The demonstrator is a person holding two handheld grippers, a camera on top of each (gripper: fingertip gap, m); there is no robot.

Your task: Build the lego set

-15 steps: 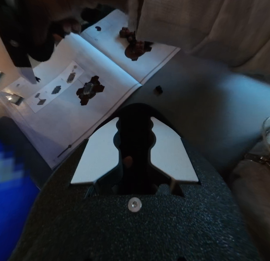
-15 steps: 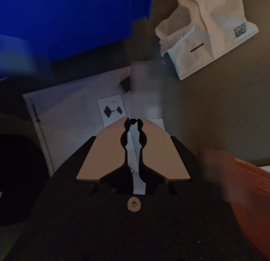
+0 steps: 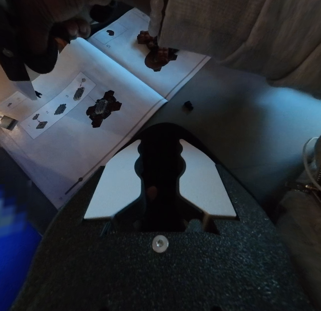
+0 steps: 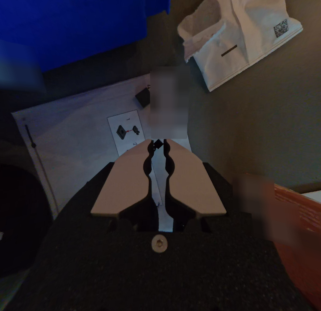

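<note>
Between right claw (image 4: 158, 142) tips, small black piece (image 4: 158, 144)

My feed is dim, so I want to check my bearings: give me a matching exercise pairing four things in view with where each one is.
Things:
1. small black piece
2. loose black piece
3. dark red brick model
4. torn white paper bag

Places:
A. on the bare dark table, just past the booklet's edge
B. between the right gripper's fingertips
C. on the table beyond the open booklet
D. on the open booklet's far page

Pairs: 1-B, 2-A, 3-D, 4-C
</note>
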